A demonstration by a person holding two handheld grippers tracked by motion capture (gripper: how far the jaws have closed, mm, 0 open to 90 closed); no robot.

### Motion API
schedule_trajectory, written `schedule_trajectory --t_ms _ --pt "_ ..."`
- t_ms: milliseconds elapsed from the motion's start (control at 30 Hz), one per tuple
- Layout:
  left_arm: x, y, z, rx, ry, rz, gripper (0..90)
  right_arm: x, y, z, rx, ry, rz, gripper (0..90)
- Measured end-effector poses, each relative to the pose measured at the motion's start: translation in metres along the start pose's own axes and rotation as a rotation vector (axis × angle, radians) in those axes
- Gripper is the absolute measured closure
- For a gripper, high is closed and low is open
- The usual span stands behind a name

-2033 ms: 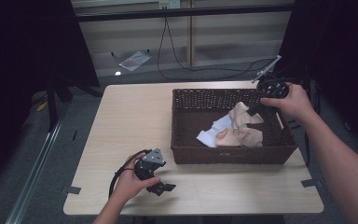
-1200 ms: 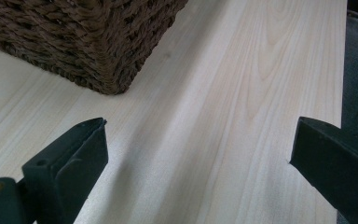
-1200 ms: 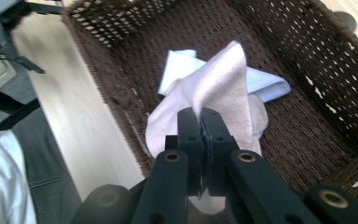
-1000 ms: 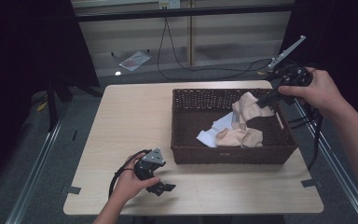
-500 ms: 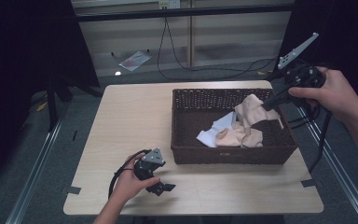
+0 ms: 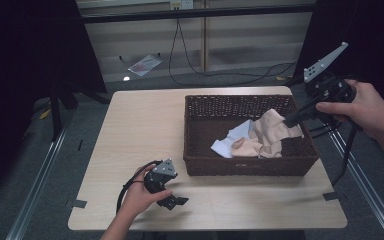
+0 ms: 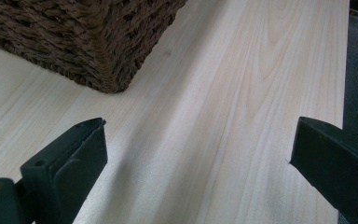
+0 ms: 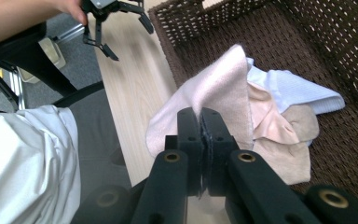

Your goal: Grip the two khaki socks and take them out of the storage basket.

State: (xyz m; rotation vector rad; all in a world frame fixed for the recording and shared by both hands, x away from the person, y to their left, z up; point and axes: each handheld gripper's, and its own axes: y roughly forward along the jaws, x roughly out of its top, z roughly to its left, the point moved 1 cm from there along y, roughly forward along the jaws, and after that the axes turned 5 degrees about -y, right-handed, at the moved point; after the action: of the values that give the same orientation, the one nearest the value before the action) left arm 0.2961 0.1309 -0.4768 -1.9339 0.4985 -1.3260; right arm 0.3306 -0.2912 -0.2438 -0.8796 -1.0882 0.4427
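A dark wicker basket stands on the right half of the table and holds a few cloths. My right gripper is shut on a pale pink cloth, lifted over the basket's right rim. Beneath it lie a light blue cloth and a beige cloth. My left gripper rests open on the table near the front edge, left of the basket, nothing between its jaws.
The light wooden table has bare room on its left half. Cables run over the floor behind it. A metal rail lies along the floor on the left. A white sleeve and dark chair show beside the table.
My right gripper has drawn the pink cloth up and to the right, from inside the basket to over its right rim. The left gripper has stayed still.
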Motion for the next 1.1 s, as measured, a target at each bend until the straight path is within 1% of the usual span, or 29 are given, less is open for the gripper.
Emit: schedule_trajectory --t_ms 33,67,133,167,200,233,267,300,400,500,533,567,633,700,733,767,800,933,1000,1067,1100 --pt "0.0 0.0 0.0 0.0 0.005 0.004 3.4 -0.001 0.0 0.001 0.004 -0.003 -0.002 88.1" --pt "0.0 0.001 0.0 -0.001 -0.005 -0.009 3.3 -0.001 -0.001 0.002 0.007 -0.006 0.001 88.1" --pt "-0.001 0.002 0.0 -0.01 -0.011 -0.026 3.2 -0.002 -0.001 0.003 0.012 -0.01 0.002 88.1" --pt "0.0 0.002 -0.002 0.017 -0.01 -0.011 3.2 -0.003 -0.001 0.004 0.016 -0.011 0.004 88.1" --pt "0.0 0.002 -0.002 0.016 -0.012 -0.011 3.2 -0.003 -0.001 0.005 0.017 -0.014 0.004 88.1" --pt "0.0 0.002 -0.001 0.017 -0.002 -0.006 3.2 -0.004 0.0 0.006 0.02 -0.016 0.003 88.0" --pt "-0.001 0.002 -0.001 -0.005 -0.005 -0.013 3.2 -0.004 0.0 0.006 0.021 -0.021 0.007 88.1" --pt "-0.001 0.003 0.0 -0.007 -0.003 -0.01 3.2 -0.004 0.0 0.008 0.029 -0.026 0.009 88.0" --pt "0.0 0.002 0.0 -0.003 0.0 0.002 3.2 -0.005 0.002 0.01 0.032 -0.035 0.009 88.0" --pt "0.0 0.002 0.0 -0.003 -0.001 0.001 3.2 -0.007 0.005 0.01 0.041 -0.039 0.012 88.0" --pt "-0.001 0.003 0.0 -0.008 -0.004 -0.008 3.2 -0.007 0.006 0.01 0.041 -0.04 0.012 88.0" --pt "-0.001 0.003 0.0 -0.011 -0.006 -0.015 3.2 -0.008 0.007 0.01 0.044 -0.04 0.015 88.0" --pt "-0.001 0.003 0.0 -0.011 -0.006 -0.014 3.3 -0.009 0.01 0.01 0.041 -0.039 0.024 88.0" --pt "-0.001 0.003 0.0 -0.013 -0.002 -0.011 3.2 -0.01 0.013 0.011 0.048 -0.042 0.035 87.9" --pt "-0.001 0.004 0.0 -0.014 -0.008 -0.014 3.3 -0.01 0.013 0.011 0.047 -0.043 0.038 88.0" --pt "-0.001 0.004 0.0 -0.014 -0.007 -0.015 3.3 -0.01 0.014 0.012 0.048 -0.034 0.048 87.9" --pt "-0.001 0.004 0.0 -0.015 -0.007 -0.016 3.3 -0.011 0.016 0.012 0.05 -0.036 0.044 87.9" --pt "-0.001 0.004 0.0 -0.013 -0.011 -0.016 3.4 -0.011 0.018 0.015 0.055 -0.048 0.06 87.8" --pt "-0.001 0.004 0.0 -0.013 -0.006 -0.014 3.3 -0.011 0.019 0.017 0.054 -0.057 0.065 87.8" --pt "-0.001 0.004 0.0 -0.015 -0.001 -0.01 3.3 -0.012 0.02 0.019 0.058 -0.056 0.064 87.8" --pt "-0.001 0.004 0.0 -0.011 -0.004 -0.015 3.3 -0.012 0.021 0.02 0.058 -0.061 0.071 87.8"
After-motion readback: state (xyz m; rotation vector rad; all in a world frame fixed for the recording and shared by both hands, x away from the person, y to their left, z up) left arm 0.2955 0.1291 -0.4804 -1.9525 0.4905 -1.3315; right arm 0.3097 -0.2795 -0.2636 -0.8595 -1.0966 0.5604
